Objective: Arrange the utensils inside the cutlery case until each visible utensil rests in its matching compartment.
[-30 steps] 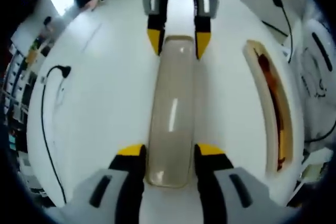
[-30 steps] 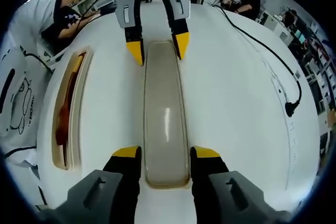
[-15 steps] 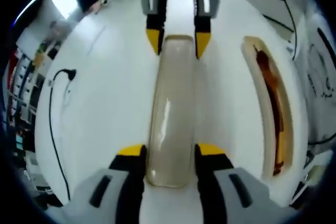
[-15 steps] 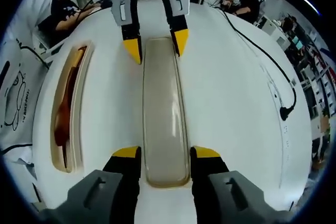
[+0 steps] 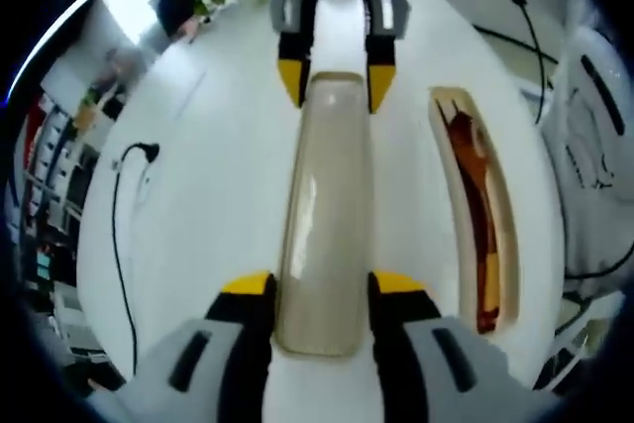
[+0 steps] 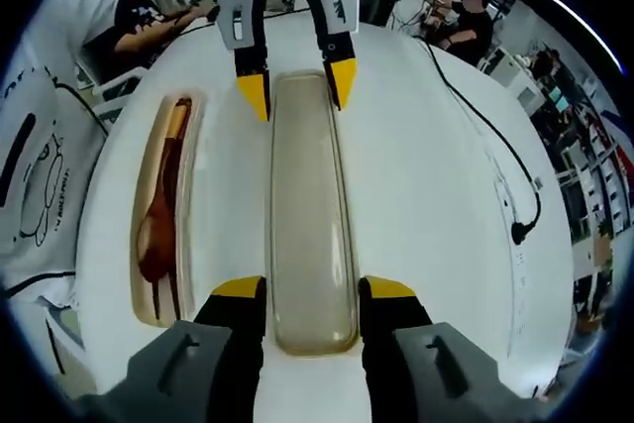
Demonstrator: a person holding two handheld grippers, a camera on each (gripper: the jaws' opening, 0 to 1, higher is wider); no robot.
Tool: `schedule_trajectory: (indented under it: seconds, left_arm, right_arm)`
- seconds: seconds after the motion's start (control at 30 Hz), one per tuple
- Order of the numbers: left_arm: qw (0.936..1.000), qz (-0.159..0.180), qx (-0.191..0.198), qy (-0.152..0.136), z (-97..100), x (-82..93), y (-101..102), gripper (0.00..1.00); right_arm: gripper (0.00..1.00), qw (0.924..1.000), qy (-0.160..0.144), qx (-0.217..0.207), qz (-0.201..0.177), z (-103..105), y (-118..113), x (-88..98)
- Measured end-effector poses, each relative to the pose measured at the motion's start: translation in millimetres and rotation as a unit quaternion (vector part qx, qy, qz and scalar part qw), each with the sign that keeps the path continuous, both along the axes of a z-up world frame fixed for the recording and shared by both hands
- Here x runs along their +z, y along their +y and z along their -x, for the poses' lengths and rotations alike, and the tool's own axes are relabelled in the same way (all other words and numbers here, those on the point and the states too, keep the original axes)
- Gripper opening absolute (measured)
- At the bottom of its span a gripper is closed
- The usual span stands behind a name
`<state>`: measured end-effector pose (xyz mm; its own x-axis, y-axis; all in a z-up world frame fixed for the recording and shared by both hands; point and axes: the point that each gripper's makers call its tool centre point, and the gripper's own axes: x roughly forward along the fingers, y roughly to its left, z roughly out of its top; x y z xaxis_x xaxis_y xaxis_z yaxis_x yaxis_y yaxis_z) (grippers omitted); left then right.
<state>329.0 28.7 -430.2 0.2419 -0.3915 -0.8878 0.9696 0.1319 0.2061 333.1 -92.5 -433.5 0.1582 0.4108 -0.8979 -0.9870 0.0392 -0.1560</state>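
My left gripper (image 5: 322, 289) and right gripper (image 6: 312, 289) each pinch one end of the lid (image 6: 309, 215); the open case (image 6: 165, 210) lies beside it.

The left gripper (image 5: 321, 294) had grey moulded bodies, black jaws and yellow tips, each grey body marked by a dark oblong slot. The right gripper (image 6: 312, 299) was built alike: grey, black, yellow-tipped, with the same slots. Seen from the front, each showed a pale grey frame with black arms. The person (image 6: 59, 56) wore a white top with black print.
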Motion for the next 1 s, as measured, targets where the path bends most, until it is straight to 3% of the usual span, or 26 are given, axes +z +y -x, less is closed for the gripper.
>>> schedule_trajectory:
  seconds: [0.13,0.23,0.47,0.77,1.0]
  left_arm:
    - [1.0,0.006,-0.001,0.001,9.5,10.8,4.8,0.39]
    - [0.9999,0.005,-0.005,0.007,31.1,10.9,3.0,0.39]
    - [0.9999,0.01,-0.001,0.012,49.6,18.9,8.2,0.39]
    - [0.9997,0.022,0.009,0.008,82.1,9.0,6.1,0.39]
    - [0.9997,0.018,0.009,0.011,89.5,-1.0,6.0,0.39]
  right_arm:
    - [0.37,0.9999,0.011,-0.009,0.006,16.4,-0.3,5.6]
    - [0.37,0.9996,0.024,-0.01,0.014,32.9,0.4,7.7]
    - [0.37,0.9996,0.02,0.005,0.019,55.7,4.6,13.2]
    - [0.38,0.999,0.024,0.014,0.034,79.6,6.0,2.7]
    - [0.38,0.9989,0.025,0.017,0.036,85.9,6.6,-2.2]
